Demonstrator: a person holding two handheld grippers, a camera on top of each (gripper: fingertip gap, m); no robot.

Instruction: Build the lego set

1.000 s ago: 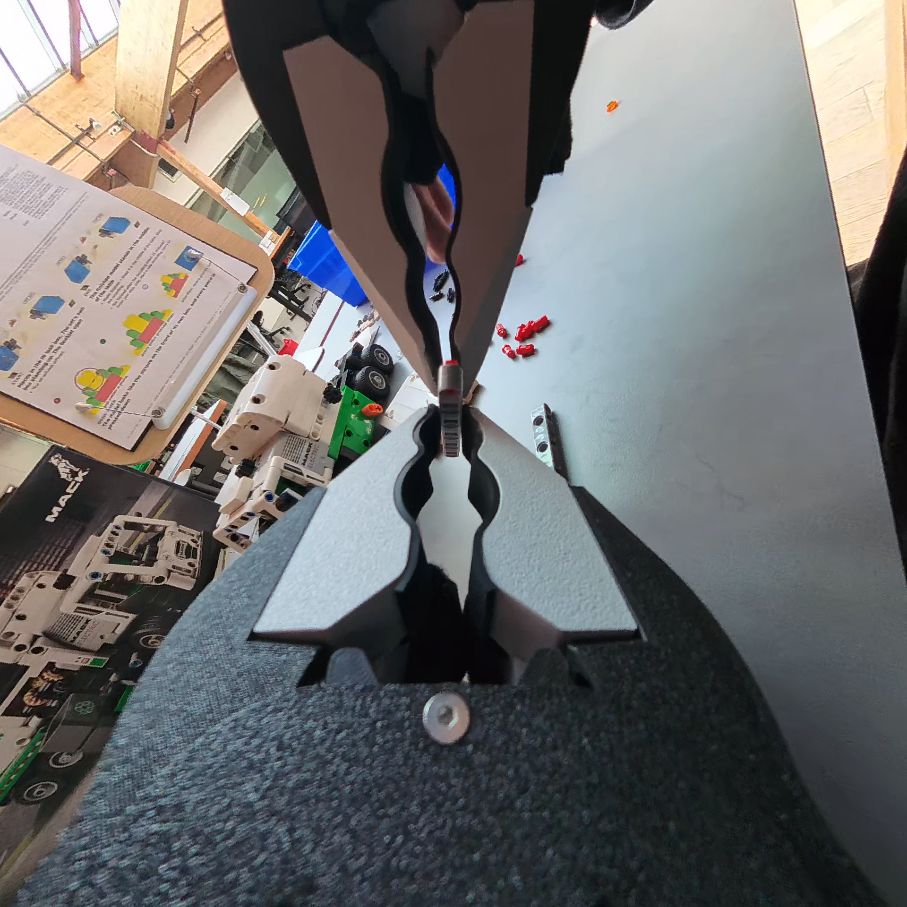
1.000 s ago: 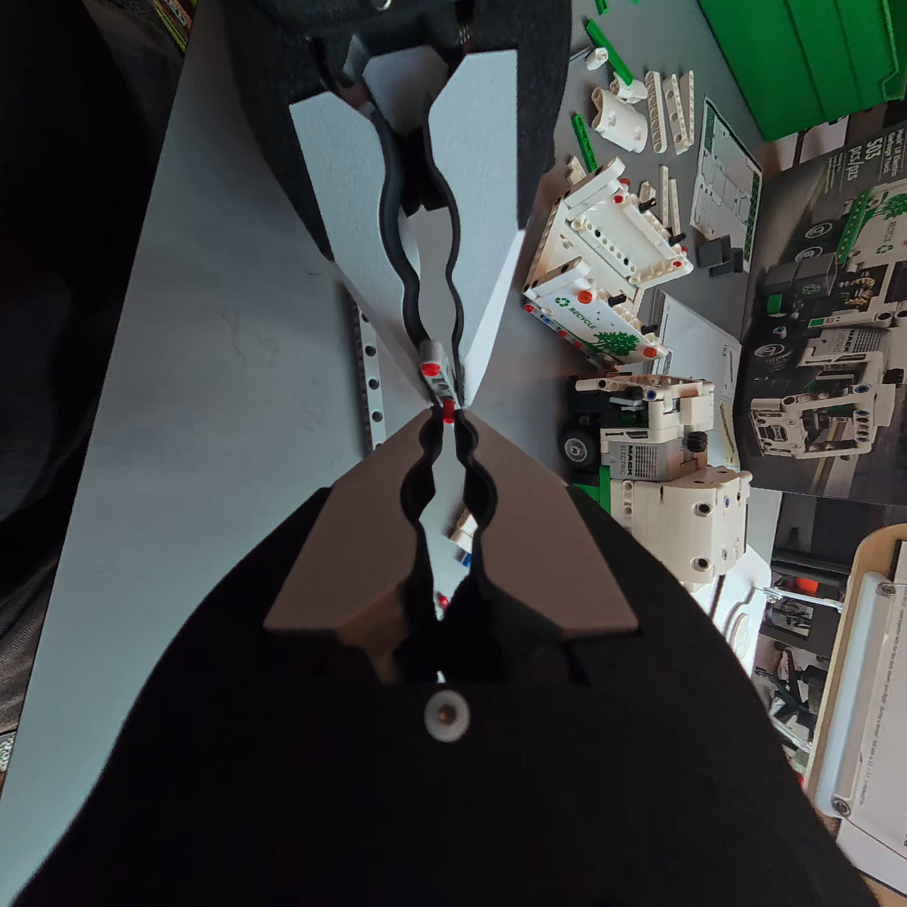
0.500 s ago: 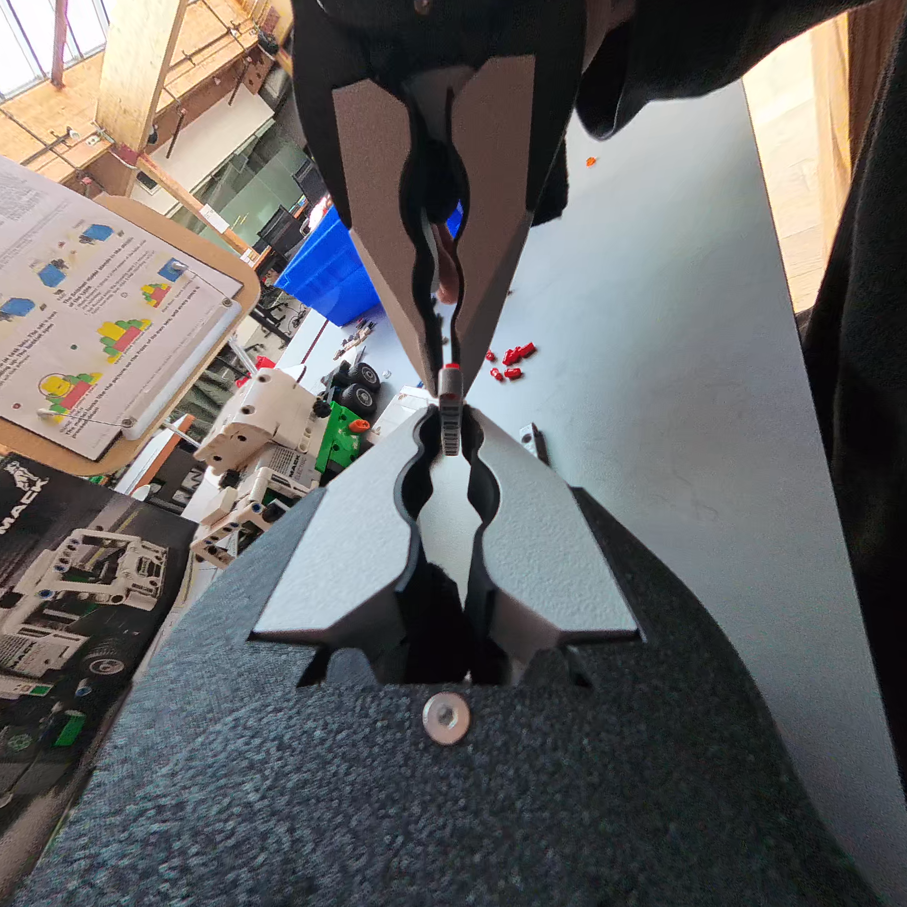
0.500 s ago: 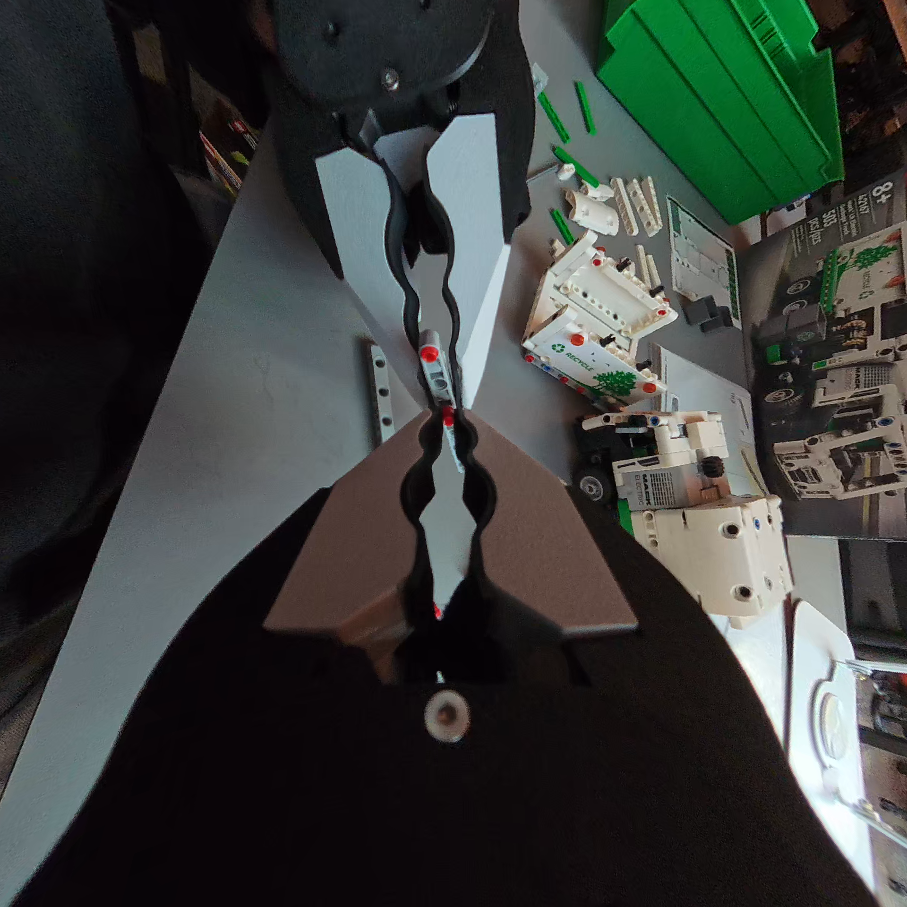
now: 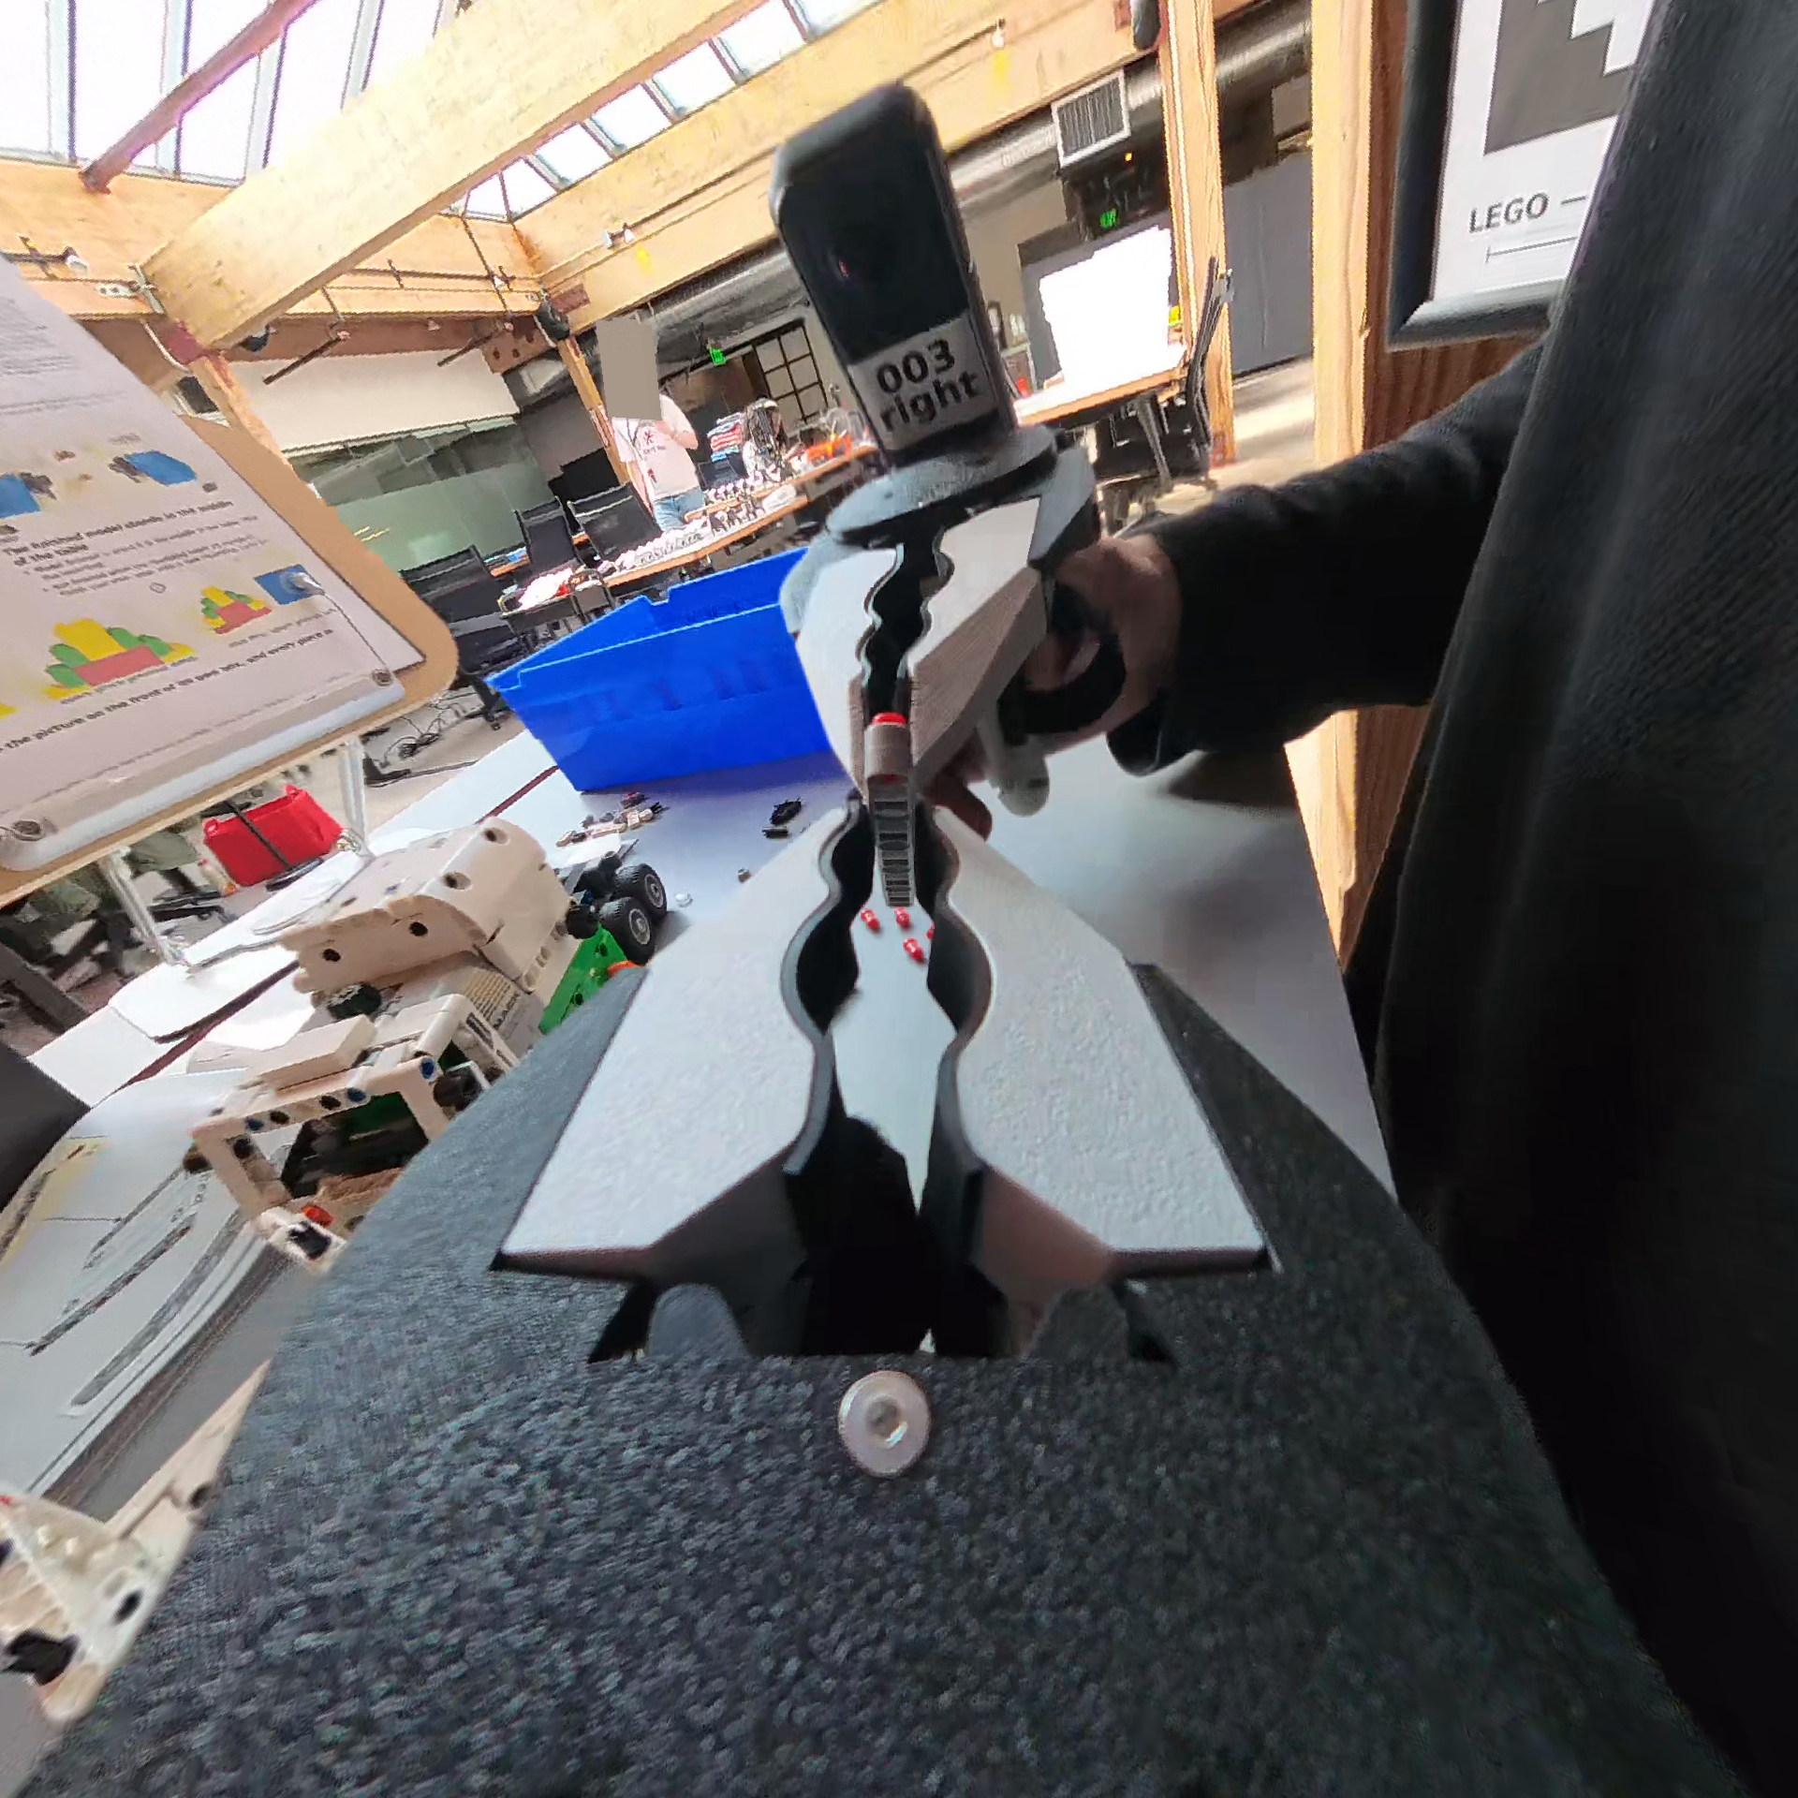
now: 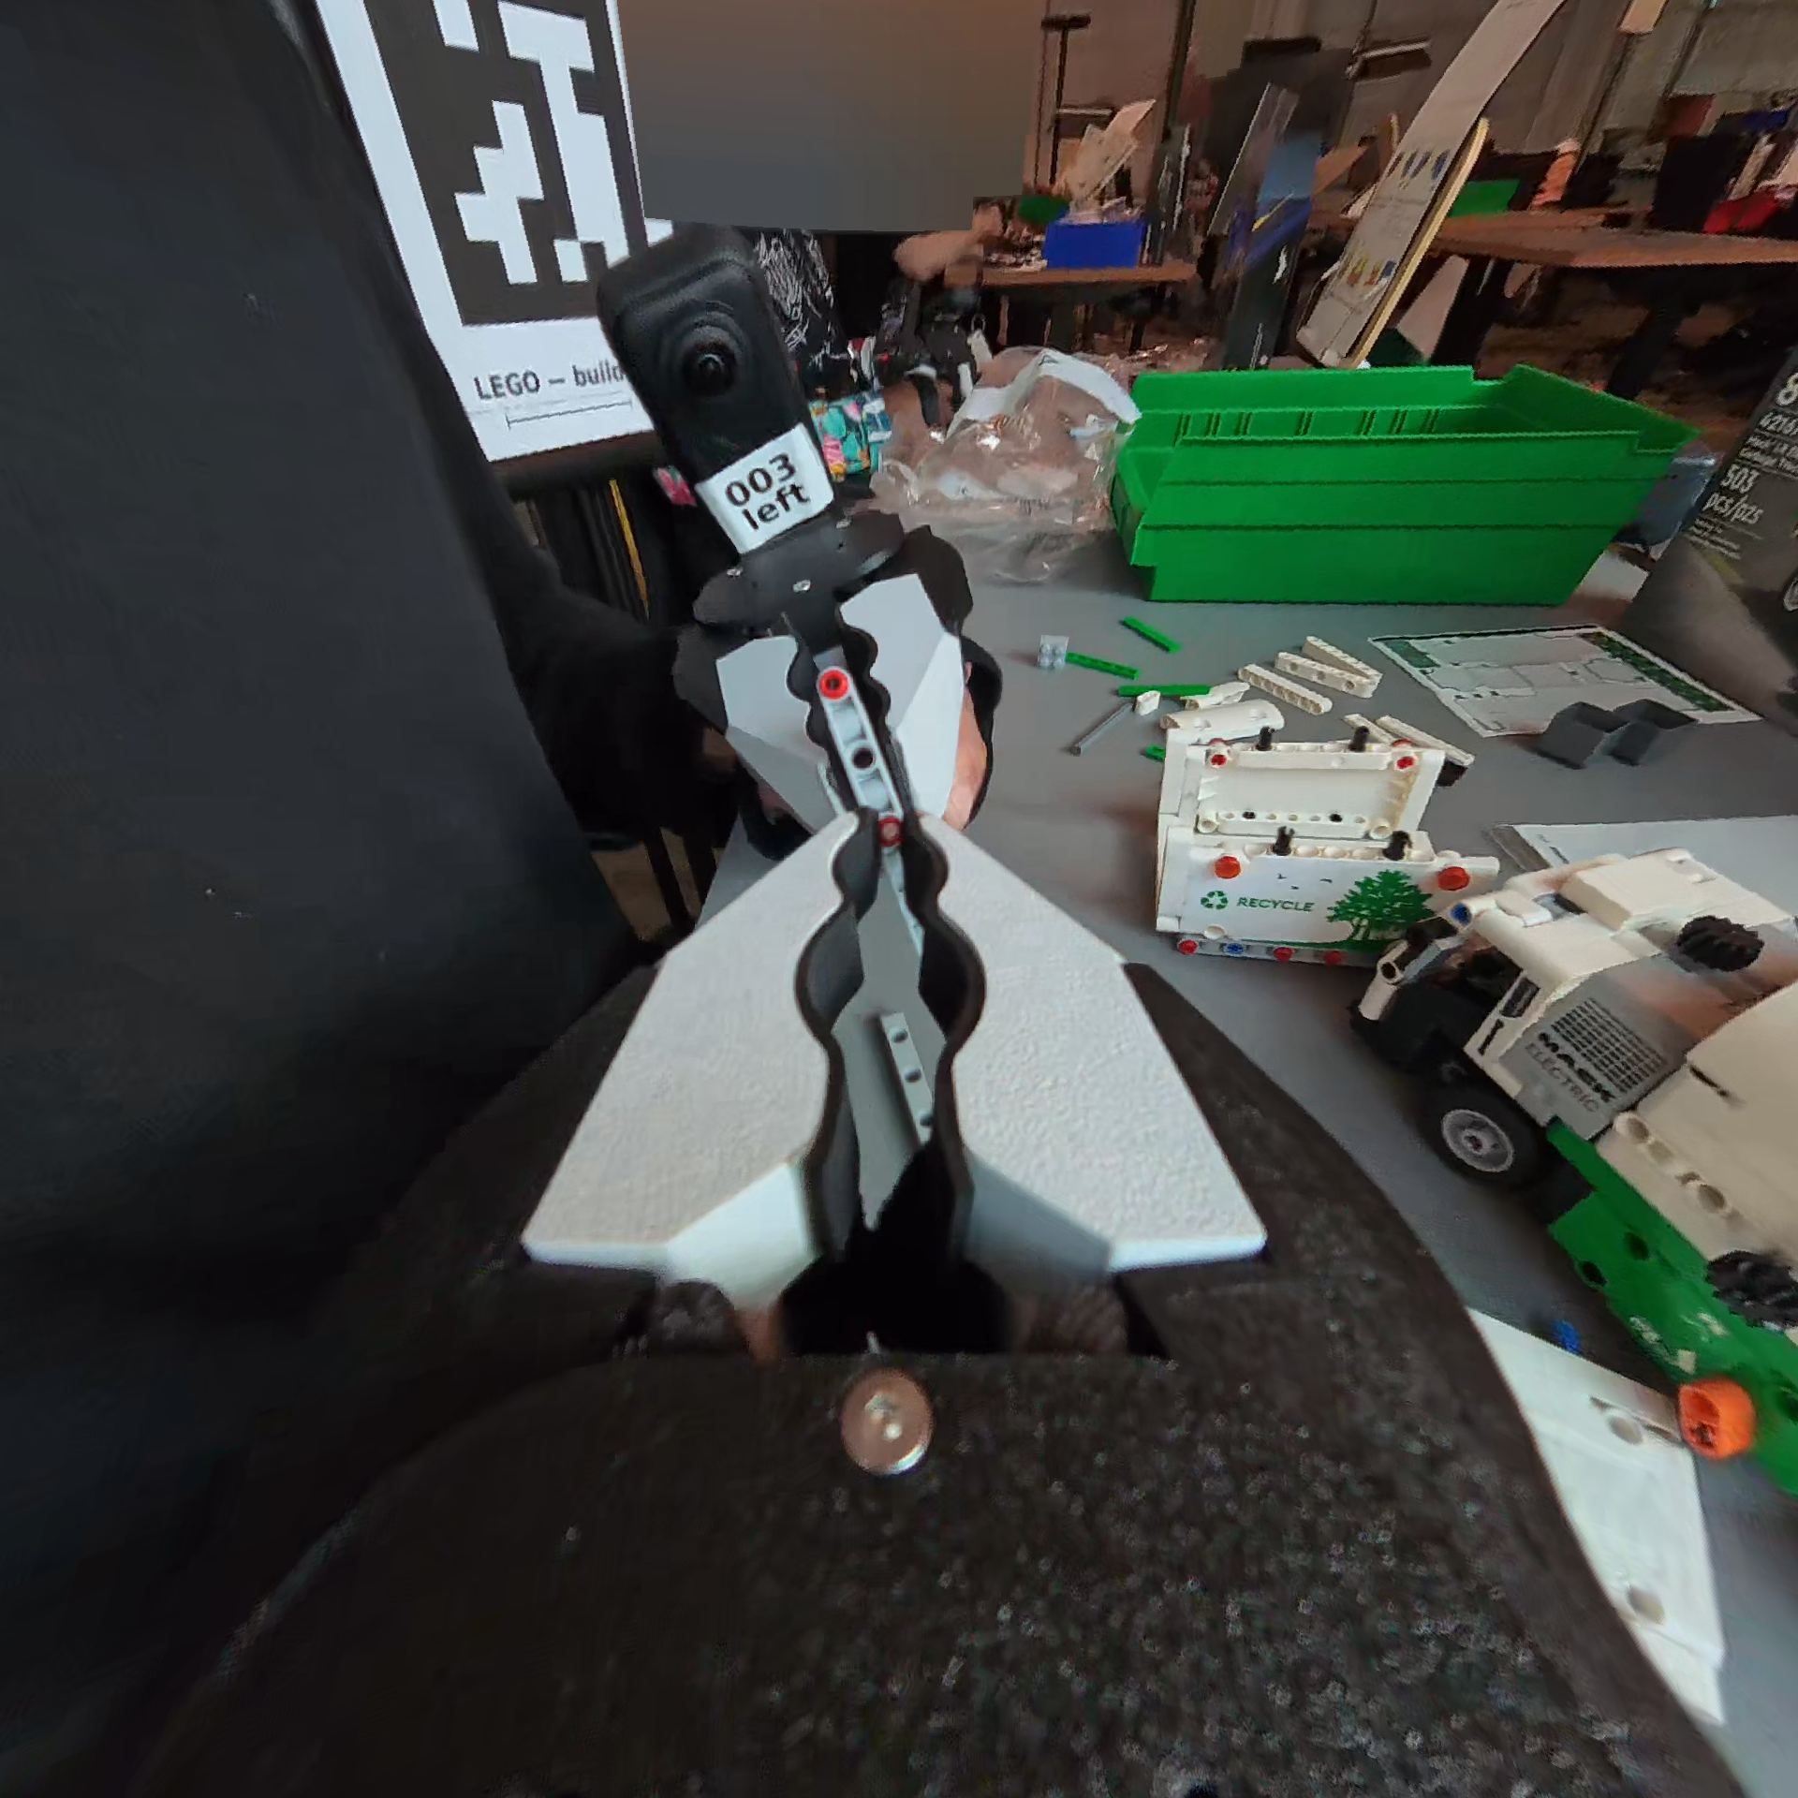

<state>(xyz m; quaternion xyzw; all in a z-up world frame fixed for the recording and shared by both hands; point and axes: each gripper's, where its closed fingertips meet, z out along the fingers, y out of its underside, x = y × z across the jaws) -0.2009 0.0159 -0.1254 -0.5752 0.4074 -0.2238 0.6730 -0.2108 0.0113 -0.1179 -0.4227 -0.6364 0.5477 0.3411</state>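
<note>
Both of my grippers met tip to tip above the grey table (image 6: 1090,856), sharing one grey lego beam (image 6: 861,754). Left gripper (image 5: 890,827) was pressed together on the beam's lower end, its ridged edge showing between the fingertips (image 5: 983,881). Right gripper (image 6: 890,827) was pinched on the other end, where a red pin (image 6: 889,830) sat at the tips; a second red pin (image 6: 830,683) capped the beam's far end inside the left claw. From my right wrist view, a second grey beam (image 6: 907,1070) lay flat on the table below my fingers.

Two white assemblies stood to the right: one boxy truck body (image 6: 1304,856) with a green tree print, and one cab on wheels (image 6: 1576,1031) just beside it. Green bins (image 6: 1382,486) were stacked behind them, with three loose white beams (image 6: 1309,676) and three green strips (image 6: 1148,634) near a sticker sheet (image 6: 1557,676). My left wrist view showed one blue bin (image 5: 671,691), four small red pins (image 5: 900,929) on the table, and one instruction board (image 5: 175,623) tilted at left.
</note>
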